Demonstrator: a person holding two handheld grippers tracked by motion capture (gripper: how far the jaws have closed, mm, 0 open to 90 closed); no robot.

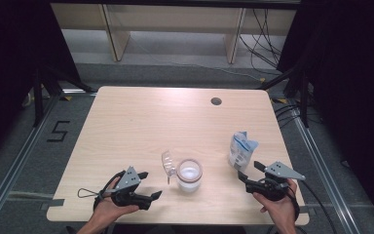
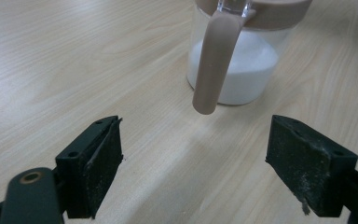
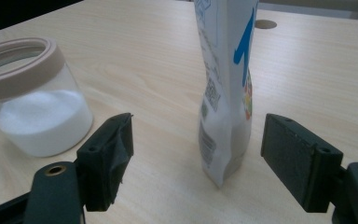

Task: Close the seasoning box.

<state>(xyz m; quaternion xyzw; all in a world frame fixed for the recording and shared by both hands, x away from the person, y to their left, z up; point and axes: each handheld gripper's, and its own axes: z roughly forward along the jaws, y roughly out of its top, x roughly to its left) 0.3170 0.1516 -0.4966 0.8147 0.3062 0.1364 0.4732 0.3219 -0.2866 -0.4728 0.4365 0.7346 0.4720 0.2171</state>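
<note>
Both tongs (image 3: 196,158) open, holding nothing.

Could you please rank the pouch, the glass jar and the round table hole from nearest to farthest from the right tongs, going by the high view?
1. Pouch: standing just ahead of the right tongs.
2. Glass jar: to their left, mid-table.
3. Table hole: far edge.
</note>
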